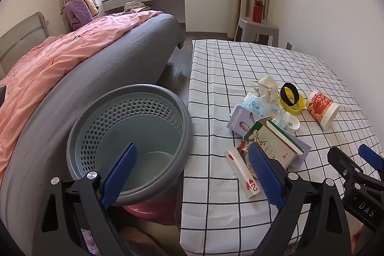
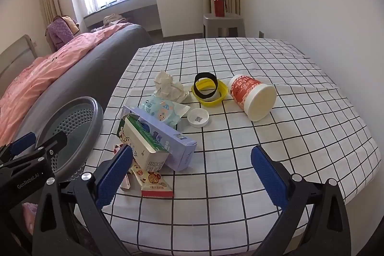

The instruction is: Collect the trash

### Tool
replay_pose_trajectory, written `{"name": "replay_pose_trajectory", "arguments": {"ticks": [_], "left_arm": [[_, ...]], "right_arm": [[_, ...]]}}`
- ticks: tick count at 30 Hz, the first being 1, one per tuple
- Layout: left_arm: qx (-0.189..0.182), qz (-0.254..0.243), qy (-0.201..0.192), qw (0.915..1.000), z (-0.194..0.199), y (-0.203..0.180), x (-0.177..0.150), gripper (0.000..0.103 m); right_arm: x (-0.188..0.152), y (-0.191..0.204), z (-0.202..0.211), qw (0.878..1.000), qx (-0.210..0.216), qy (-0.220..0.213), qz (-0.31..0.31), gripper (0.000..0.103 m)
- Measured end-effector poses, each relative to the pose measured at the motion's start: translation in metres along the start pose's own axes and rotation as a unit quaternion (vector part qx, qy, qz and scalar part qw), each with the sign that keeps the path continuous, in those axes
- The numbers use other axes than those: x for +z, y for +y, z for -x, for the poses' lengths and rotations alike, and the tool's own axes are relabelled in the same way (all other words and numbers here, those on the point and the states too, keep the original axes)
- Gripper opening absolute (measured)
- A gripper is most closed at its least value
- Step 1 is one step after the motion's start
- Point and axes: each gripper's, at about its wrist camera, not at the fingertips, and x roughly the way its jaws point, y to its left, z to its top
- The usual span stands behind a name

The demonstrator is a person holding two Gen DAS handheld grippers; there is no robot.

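Landmark: the grey perforated waste basket (image 1: 129, 136), standing on the floor against the near left edge of the tabletop (image 2: 264, 160). No item is visible in the part of its interior that shows.

Tool state. The left tool (image 1: 192, 174) is spread wide and holds nothing; it hangs over the gap between the basket rim and the tabletop edge. The right tool (image 2: 192, 174) is likewise spread wide and empty, over the checked cloth on the side away from the basket.

Trash location. All items lie on the tabletop:
- Nearest the basket: a torn milk carton (image 2: 144, 148) leaning on a lilac box (image 2: 168, 136), with flat snack wrappers (image 2: 153, 184) below them.
- Behind these: a wet-wipe pack (image 2: 163, 112) and crumpled paper (image 2: 168, 85).
- Farther from the basket: a white cap (image 2: 198, 118), a yellow and black tape ring (image 2: 208, 90), and a red paper cup (image 2: 252, 97) on its side.

Recommended procedure (judgement). Collection appears not yet begun.
1. Take the carton first; it sits on top and blocks the box.
2. Close across its narrow faces, gently, since the open card will likely crush.
3. Lift clear before moving, or the wrappers may drag.
4. Release only once fully above the basket opening.
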Motion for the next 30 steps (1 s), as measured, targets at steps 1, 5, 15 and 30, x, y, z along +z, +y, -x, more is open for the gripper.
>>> {"name": "replay_pose_trajectory", "arguments": {"ticks": [1, 5, 15, 30], "left_arm": [[0.000, 0.000, 0.000, 1.0000, 0.000, 0.000, 0.000, 0.090], [0.001, 0.000, -0.001, 1.0000, 0.000, -0.003, -0.001, 0.090], [0.000, 0.002, 0.005, 1.0000, -0.003, -0.003, -0.001, 0.090], [-0.003, -0.003, 0.015, 0.9999, -0.013, -0.007, -0.008, 0.090]], "right_arm": [[0.000, 0.000, 0.000, 1.000, 0.000, 0.000, 0.000, 0.097], [0.000, 0.001, 0.000, 1.000, 0.000, -0.001, 0.002, 0.097], [-0.001, 0.001, -0.005, 1.000, 0.000, 0.004, 0.006, 0.097], [-0.002, 0.000, -0.008, 1.000, -0.001, 0.007, 0.006, 0.097]]}}
